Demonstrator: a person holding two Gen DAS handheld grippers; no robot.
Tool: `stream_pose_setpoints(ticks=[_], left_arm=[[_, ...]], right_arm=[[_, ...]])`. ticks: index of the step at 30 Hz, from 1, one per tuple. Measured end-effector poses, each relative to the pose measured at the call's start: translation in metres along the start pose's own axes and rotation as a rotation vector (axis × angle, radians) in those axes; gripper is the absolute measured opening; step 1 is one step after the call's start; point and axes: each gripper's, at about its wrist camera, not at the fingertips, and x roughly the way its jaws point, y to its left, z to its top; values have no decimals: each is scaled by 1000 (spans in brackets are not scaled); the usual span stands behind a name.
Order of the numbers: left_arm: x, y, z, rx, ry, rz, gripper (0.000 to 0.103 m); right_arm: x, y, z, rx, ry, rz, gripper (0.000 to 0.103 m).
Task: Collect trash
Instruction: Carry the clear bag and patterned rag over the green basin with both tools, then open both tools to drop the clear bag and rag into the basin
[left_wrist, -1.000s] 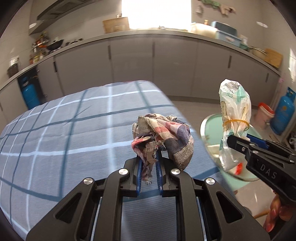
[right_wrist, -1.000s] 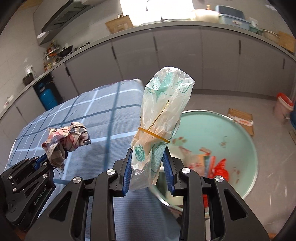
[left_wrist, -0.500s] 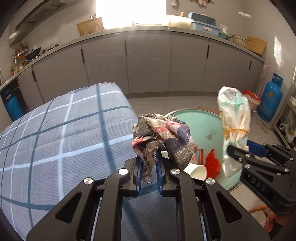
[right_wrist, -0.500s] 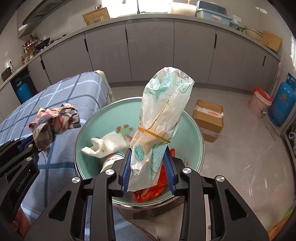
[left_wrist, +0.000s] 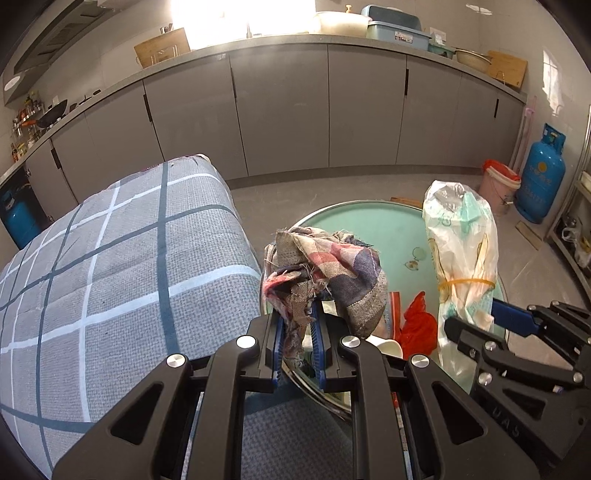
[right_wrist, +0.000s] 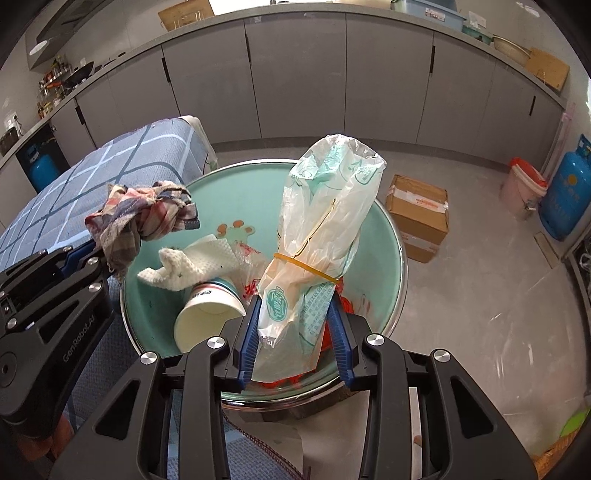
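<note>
Two grippers holding trash over a green basin beside a checked-cloth desk.

The left gripper (left_wrist: 299, 345) pinches a plaid rag (left_wrist: 325, 271) tightly between its blue fingers (left_wrist: 277, 343); the right gripper (right_wrist: 295, 334) carries a plastic bag (right_wrist: 321, 240) bound with a yellow rubber band (right_wrist: 306, 267), its fingers (right_wrist: 249, 332) having just been spreading, the bag between them, with a gap at the right one. Only the right wrist view looks into the basin (right_wrist: 391, 236), revealing a paper cup (right_wrist: 207, 314), a white paper towel (right_wrist: 192, 264) and red scraps, and a cardboard box (right_wrist: 417, 214) on the floor. The left wrist view alone shows the desk (left_wrist: 122, 266) broadly.
</note>
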Motion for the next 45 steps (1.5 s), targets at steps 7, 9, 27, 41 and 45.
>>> stream_pose_setpoints(ticks=[7,9,27,41,45], left_arm=[[7,-2,2,-6,18,7,15],[9,-3,4,-9,22,6,15],[7,0,4,-24,-25,-13,59],[-16,13,-7,-52,-36,72,85],[-18,14,-13,-48,-24,81,86]], right_arm=[[3,1,-1,-5,16,14,36],[4,1,-1,-4,19,14,37],[9,-12,1,59,4,11,50],[-8,-34,6,179,-73,-6,62],[-6,-31,7,165,-71,-23,63]])
